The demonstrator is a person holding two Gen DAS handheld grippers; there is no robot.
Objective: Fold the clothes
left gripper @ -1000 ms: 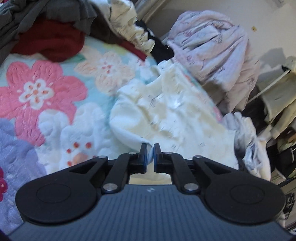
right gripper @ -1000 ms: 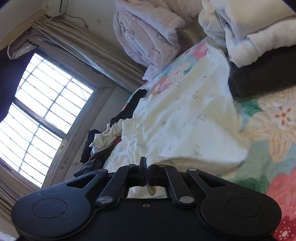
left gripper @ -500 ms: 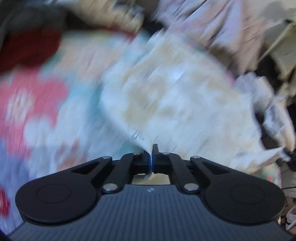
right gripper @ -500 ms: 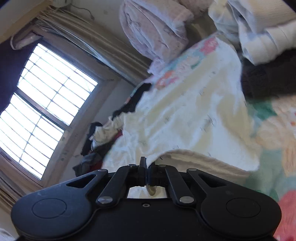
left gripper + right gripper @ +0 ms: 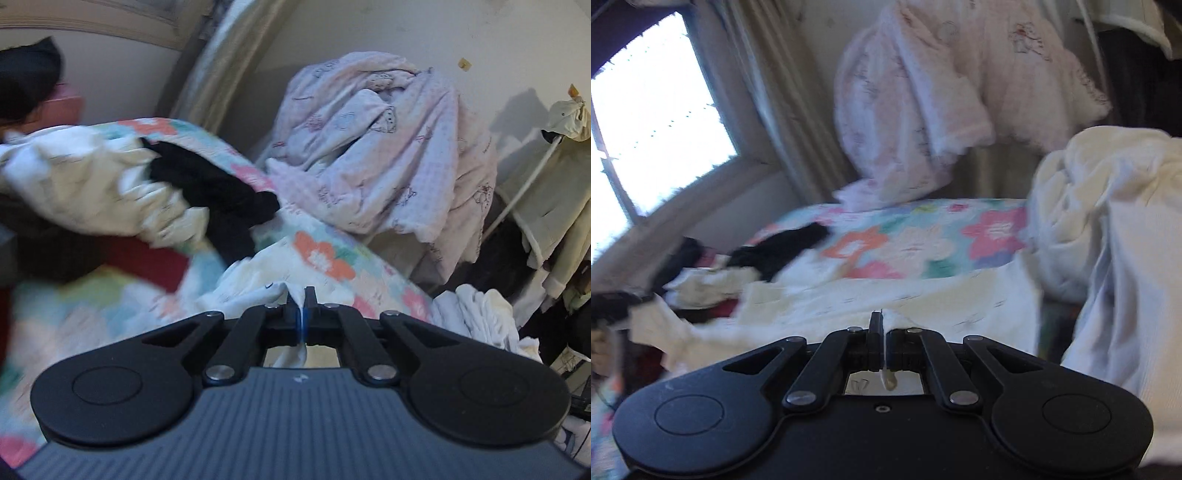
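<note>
Cream garment (image 5: 894, 295) with small dark print: spread low across the centre of the right wrist view, over the floral quilt (image 5: 923, 236). Front edge raised off the bed.

Right gripper (image 5: 884, 332), bottom centre: fingers pressed together, pinching a peak of the garment's edge; a tab of cloth pokes through below the jaws. Left gripper (image 5: 303, 314), bottom centre of its view: fingers pressed together on a thin fold of the same pale cloth (image 5: 255, 291), which trails left from the jaws.

Progress, judged: early. Both corners seem held and lifted, but no clean fold line shows; cloth looks rumpled and blurred. Fold-over, smoothing and stacking all left. Plenty more unfolded: a black item (image 5: 214, 192) and a white crumpled piece (image 5: 92, 192) at mid left of the left view, a white heap (image 5: 1108, 229) at right of the right view.

Containers: none visible. Pink-white bedding bundle (image 5: 388, 147) is piled upper centre against the wall; window (image 5: 653, 110) upper left.
</note>
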